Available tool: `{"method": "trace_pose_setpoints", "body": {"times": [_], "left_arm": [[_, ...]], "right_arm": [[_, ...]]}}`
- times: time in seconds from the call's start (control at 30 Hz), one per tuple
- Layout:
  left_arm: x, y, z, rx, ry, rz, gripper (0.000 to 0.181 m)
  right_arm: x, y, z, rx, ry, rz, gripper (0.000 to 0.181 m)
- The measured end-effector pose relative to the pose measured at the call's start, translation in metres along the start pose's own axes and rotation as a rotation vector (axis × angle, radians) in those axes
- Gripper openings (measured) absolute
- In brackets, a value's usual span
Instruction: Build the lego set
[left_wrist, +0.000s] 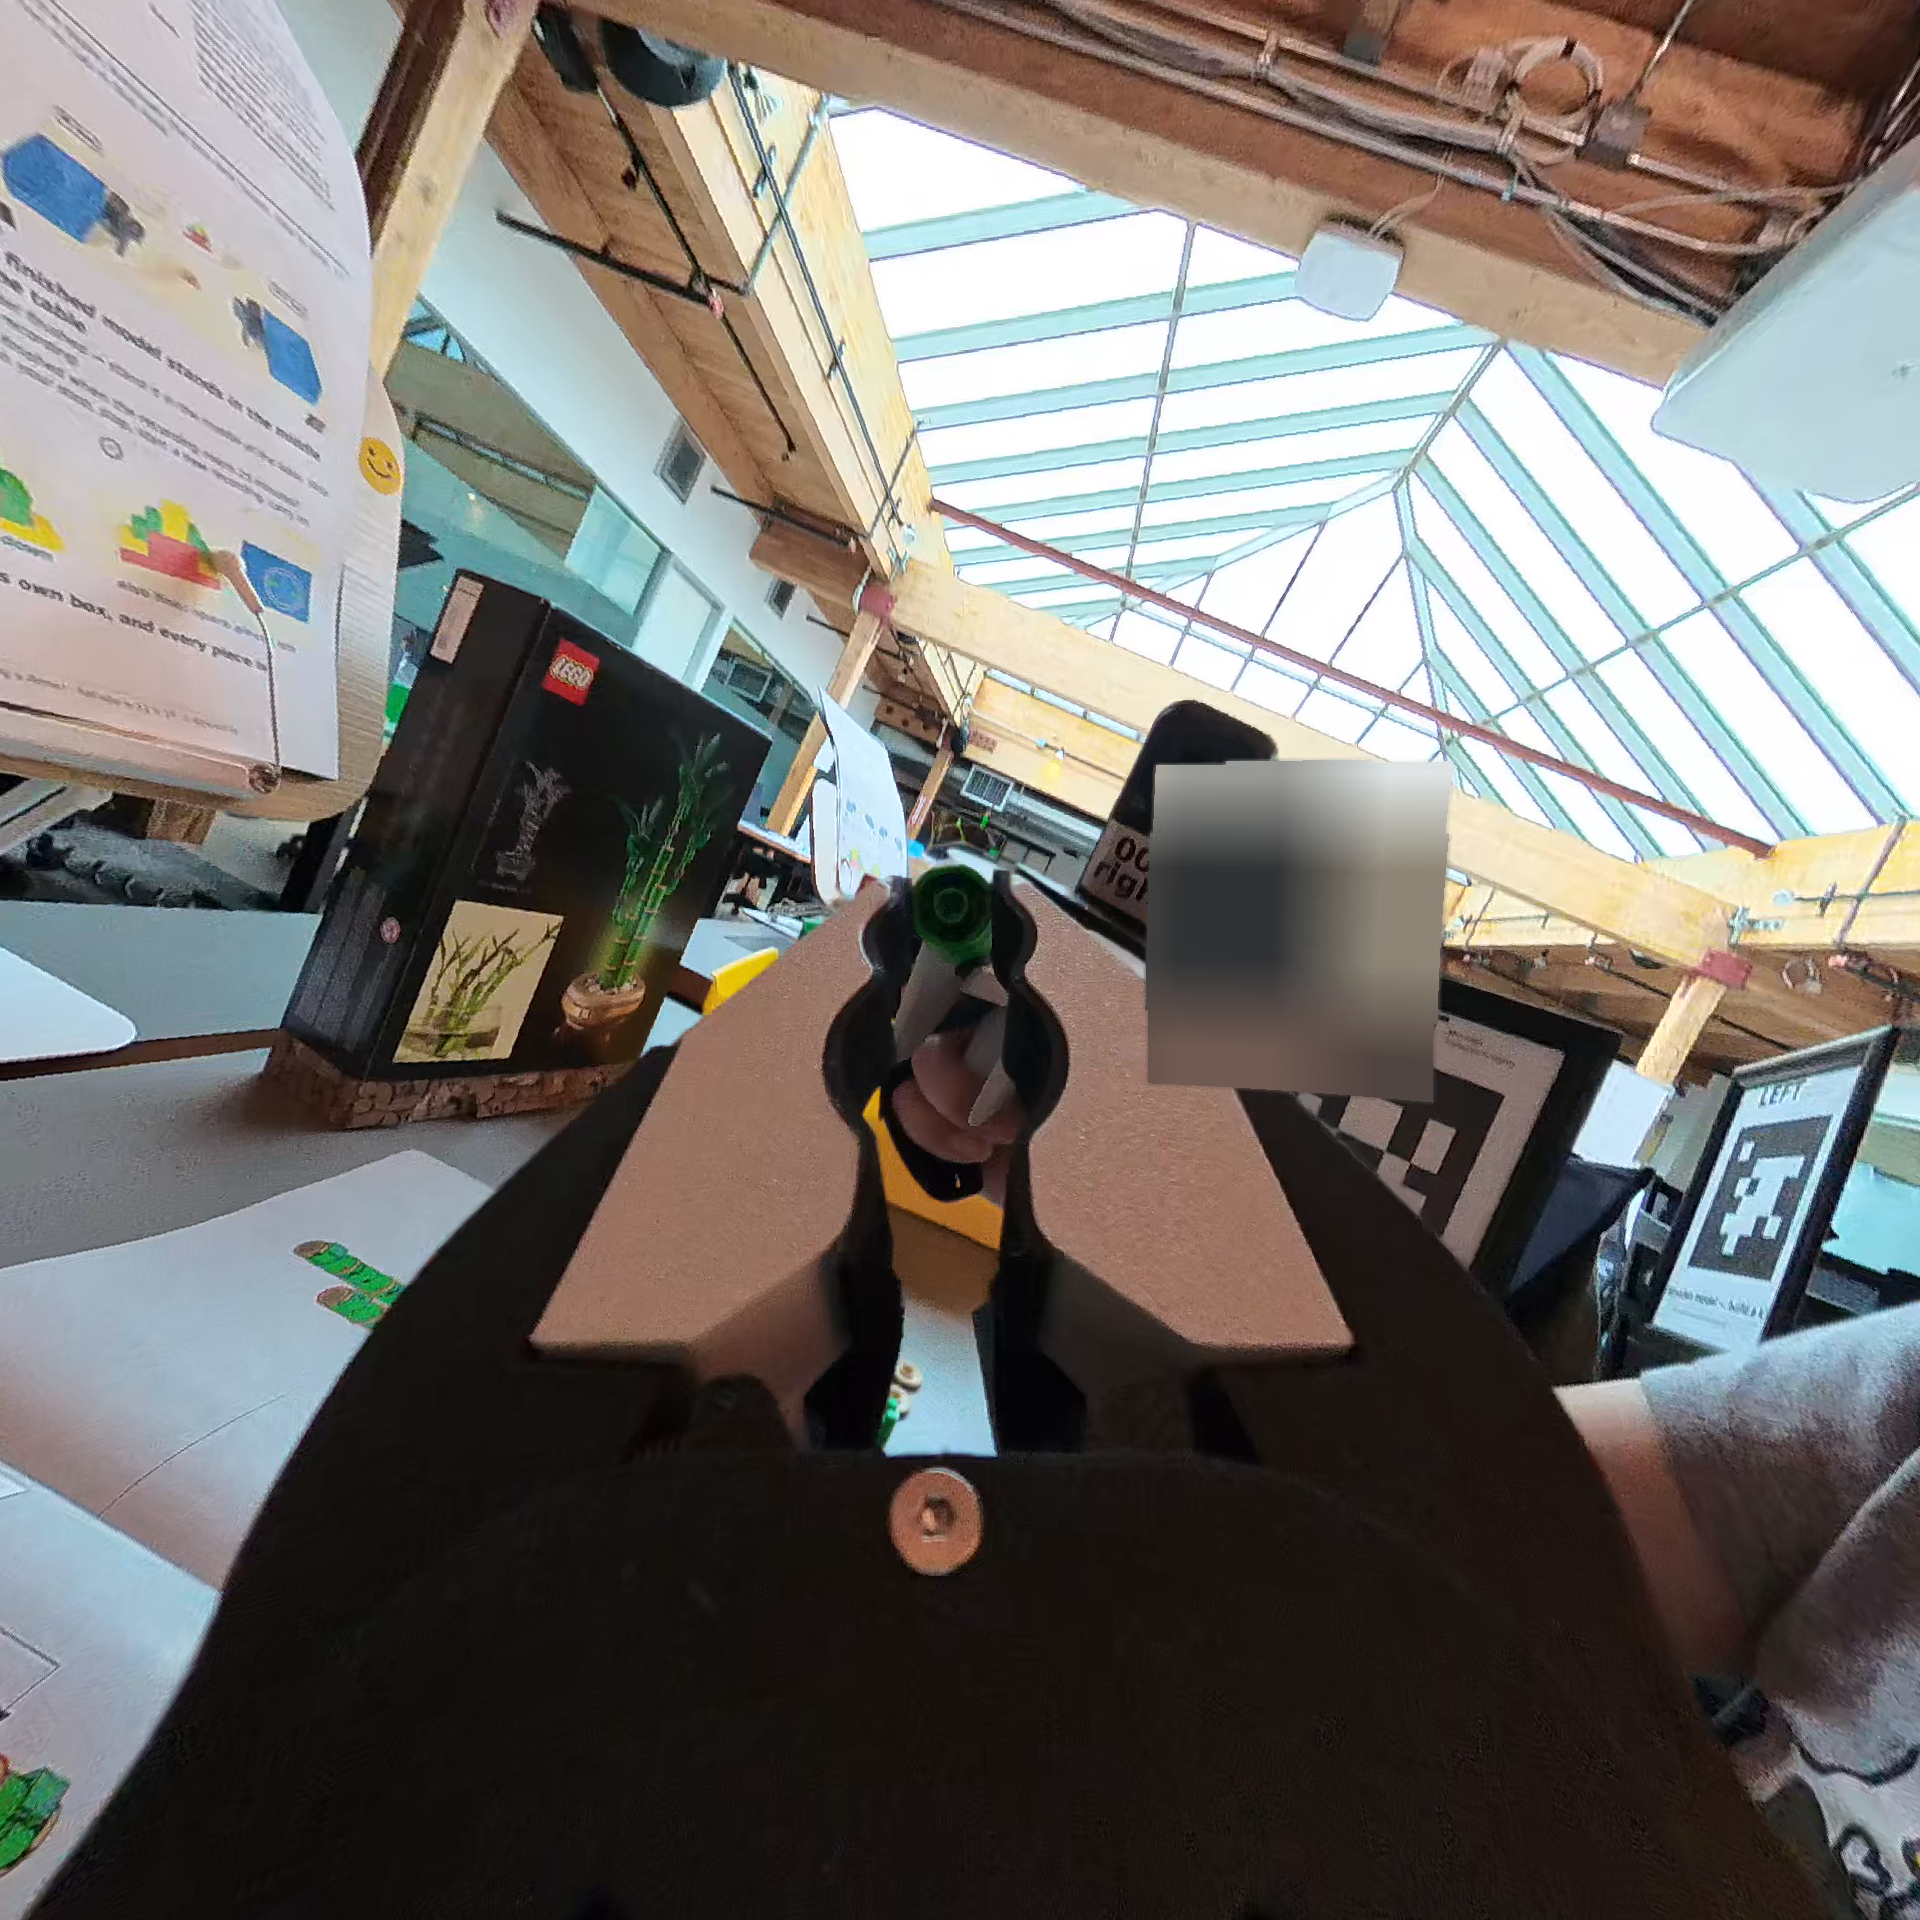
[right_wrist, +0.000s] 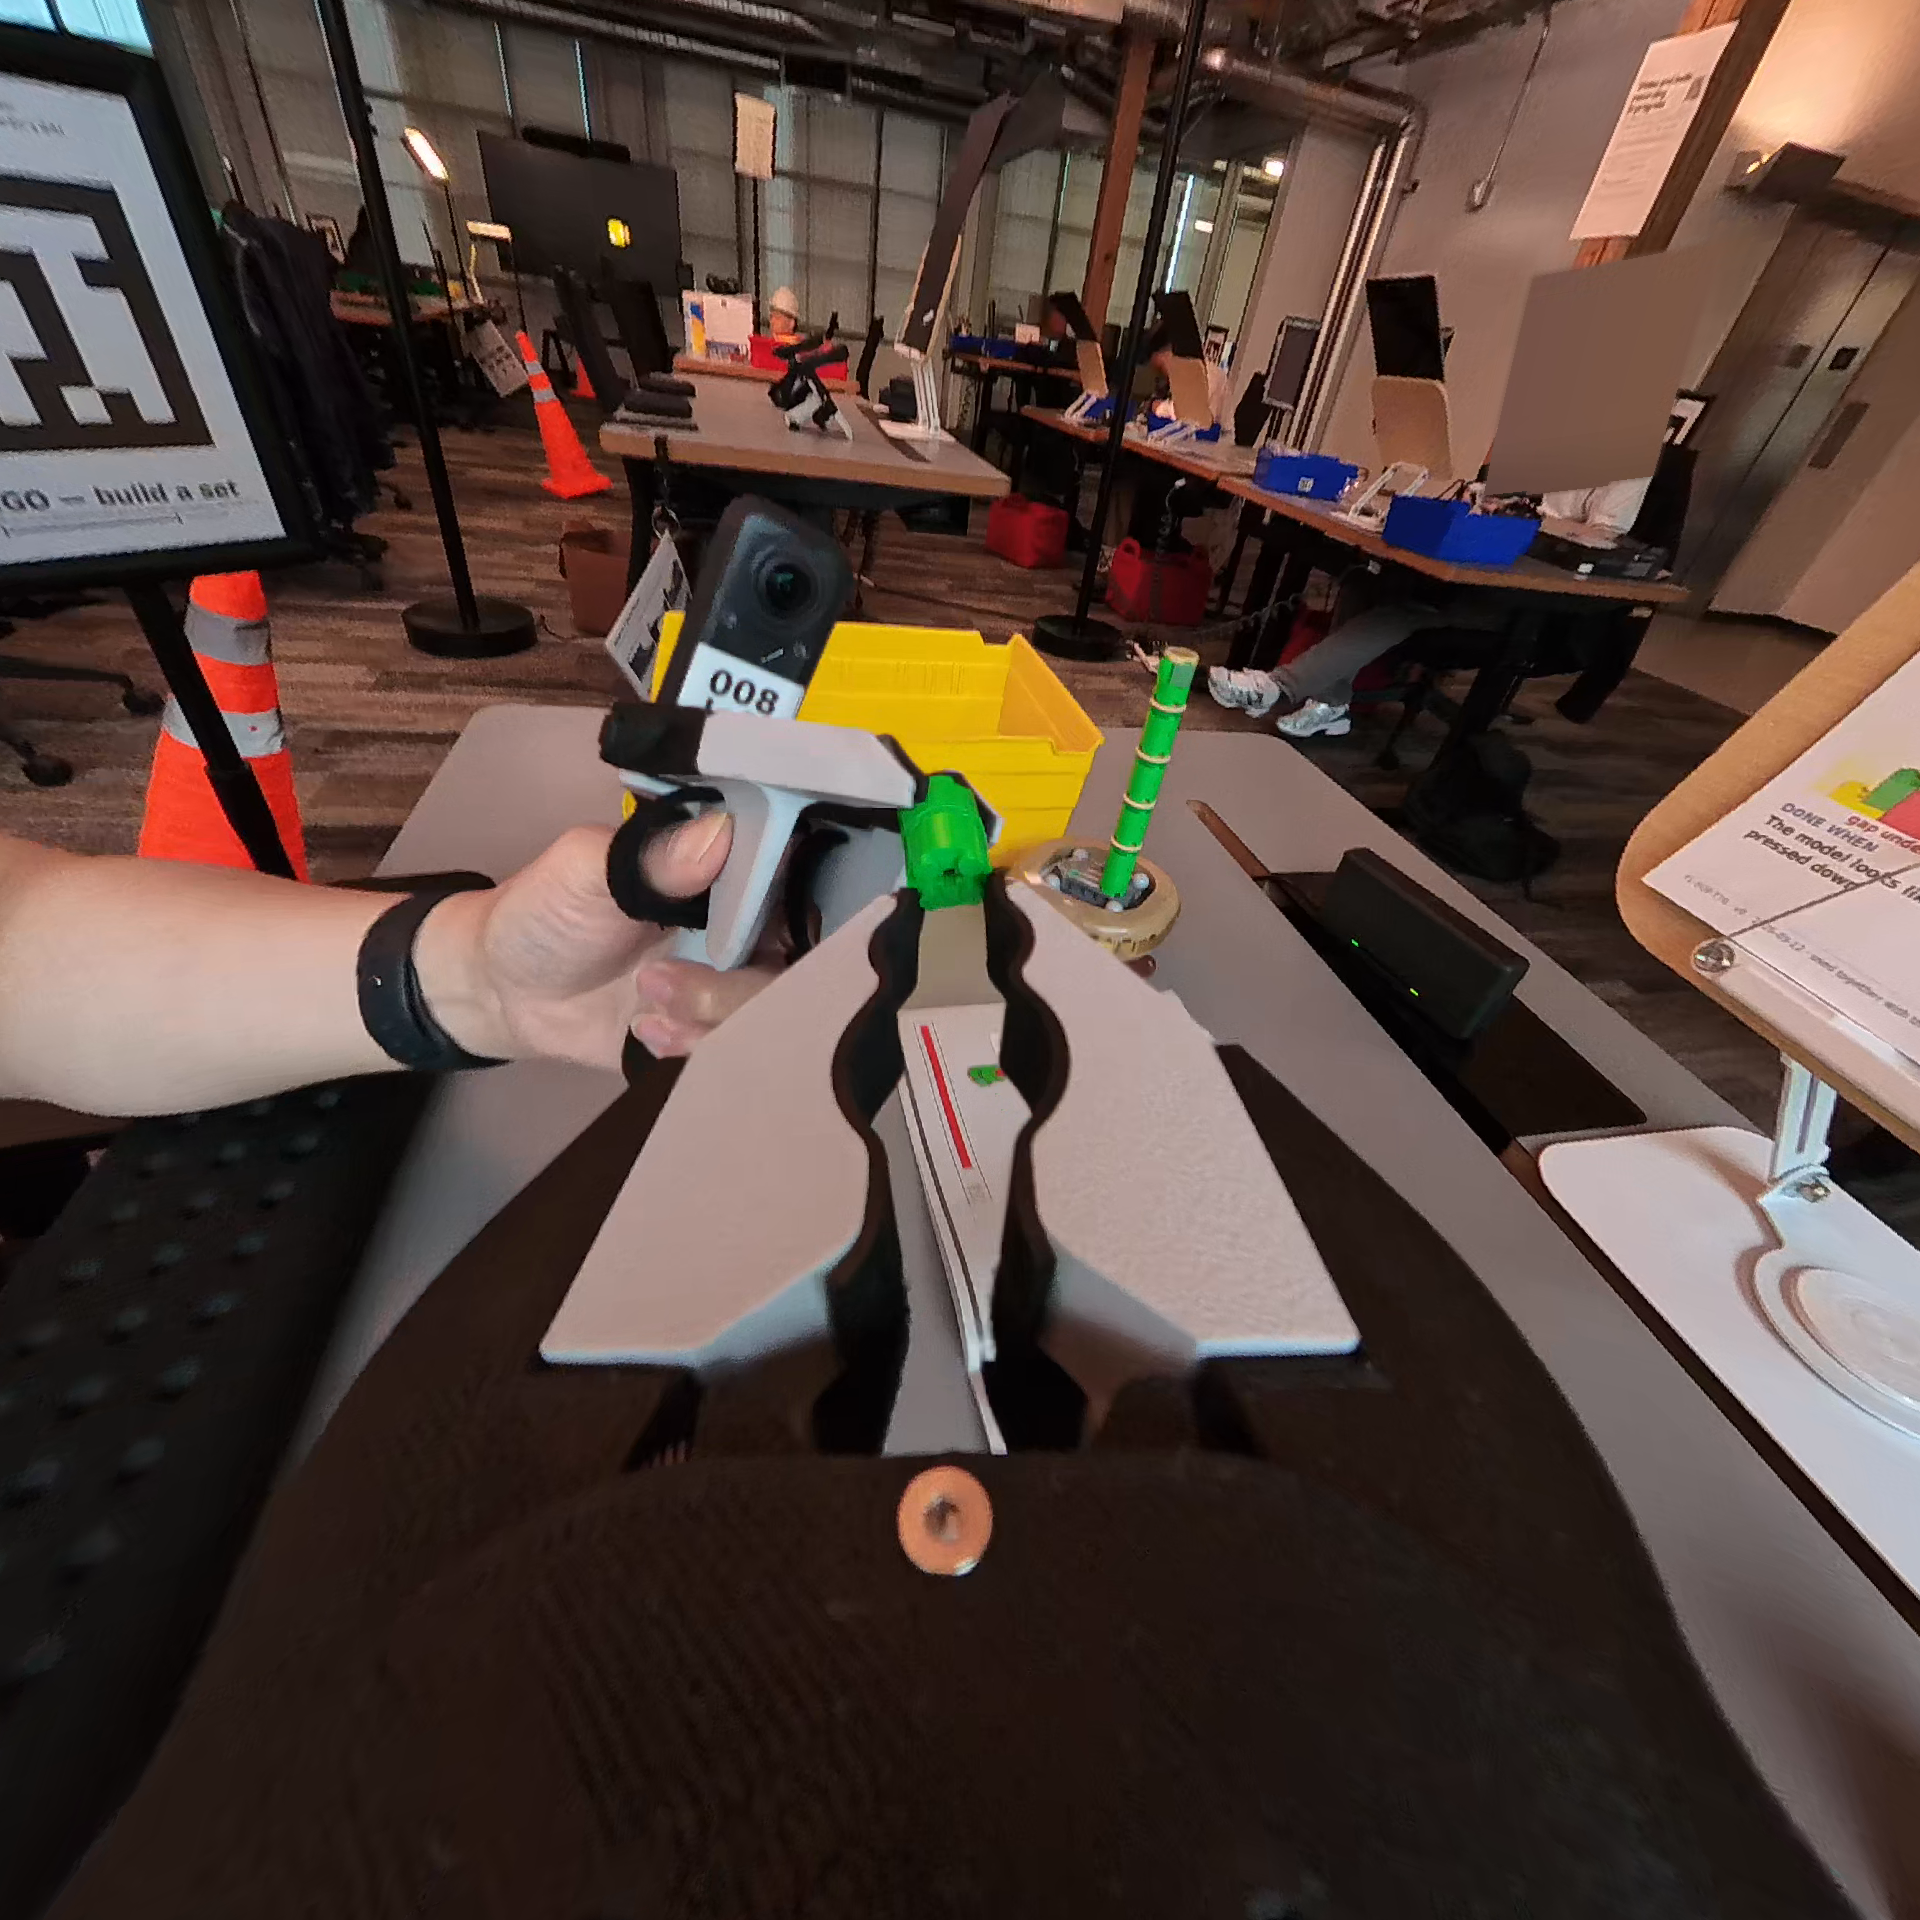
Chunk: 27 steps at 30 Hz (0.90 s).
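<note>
A short green bamboo segment of round lego pieces sits between the tips of my left gripper, which is shut on it and points up and away. In the right wrist view the same green segment is held above the table. My right gripper is shut on its lower end, and the left gripper, held by a hand, grips it from the left. The right gripper's white fingers show behind the segment. A tall green bamboo stalk stands upright in a tan pot just right of the grippers.
A yellow bin stands behind the grippers. A black set box stands at the left. Instruction sheets lie on the table, and one lies under my right gripper. A sheet stand and a black device are at the right. Both grippers' tips are close together, under 4 cm apart.
</note>
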<state>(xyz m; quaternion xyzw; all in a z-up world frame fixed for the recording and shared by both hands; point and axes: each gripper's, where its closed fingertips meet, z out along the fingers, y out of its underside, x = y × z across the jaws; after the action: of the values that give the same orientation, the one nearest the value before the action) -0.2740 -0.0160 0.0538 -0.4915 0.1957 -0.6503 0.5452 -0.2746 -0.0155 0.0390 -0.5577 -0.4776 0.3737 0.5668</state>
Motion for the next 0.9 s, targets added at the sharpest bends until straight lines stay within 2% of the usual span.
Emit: {"method": "trace_pose_setpoints", "body": {"times": [0.3,0.8,0.9], "left_arm": [[-0.007,0.017,0.0,-0.148,-0.007,-0.03,0.013],[-0.007,0.033,-0.005,-0.318,0.04,-0.111,0.013],[-0.007,0.033,-0.006,-0.306,0.044,-0.136,0.013]], "right_arm": [[0.002,0.018,-0.004,-0.137,0.022,-0.081,0.01],[-0.006,0.032,-0.007,-0.213,-0.02,-0.153,0.01],[-0.006,0.032,-0.006,-0.204,-0.022,-0.149,0.01]]}}
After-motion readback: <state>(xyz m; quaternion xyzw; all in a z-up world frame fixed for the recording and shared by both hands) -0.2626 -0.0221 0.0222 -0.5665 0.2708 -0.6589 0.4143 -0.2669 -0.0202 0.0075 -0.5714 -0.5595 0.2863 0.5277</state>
